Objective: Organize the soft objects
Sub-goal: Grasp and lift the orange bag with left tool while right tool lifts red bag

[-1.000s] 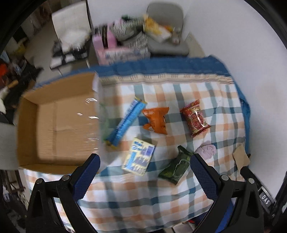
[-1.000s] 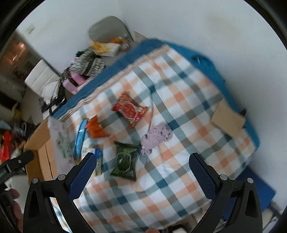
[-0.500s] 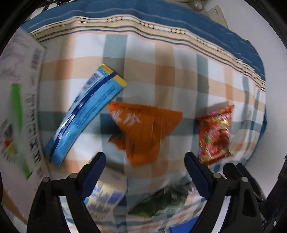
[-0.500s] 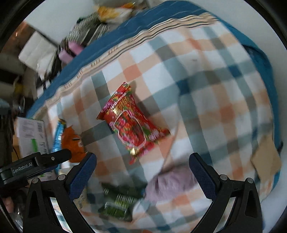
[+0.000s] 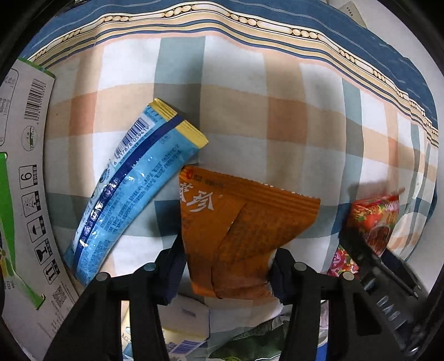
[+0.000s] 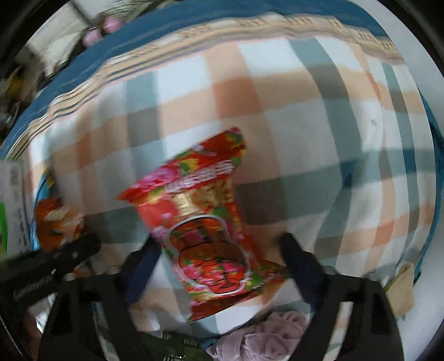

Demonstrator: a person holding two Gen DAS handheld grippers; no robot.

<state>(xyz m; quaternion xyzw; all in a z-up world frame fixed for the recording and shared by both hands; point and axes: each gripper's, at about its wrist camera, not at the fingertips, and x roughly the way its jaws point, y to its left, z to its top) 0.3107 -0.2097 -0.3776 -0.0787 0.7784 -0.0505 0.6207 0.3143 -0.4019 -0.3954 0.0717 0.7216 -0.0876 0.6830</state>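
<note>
We see our right gripper (image 6: 219, 266) spread wide around a red snack packet (image 6: 206, 230) lying on the checked cloth (image 6: 291, 116). A lilac fabric bundle (image 6: 266, 338) sits near the cloth's front edge. The view is blurred.

Under my view lies a checked cloth (image 5: 236, 116) of peach, white and grey-green squares, edged by a beaded cream band and a blue border (image 5: 277, 16). At my far left I see a white carton flap (image 5: 27, 172) printed with a barcode and handling symbols. In my right view, a tan cardboard scrap (image 6: 401, 294) sits at the cloth's right edge.
</note>
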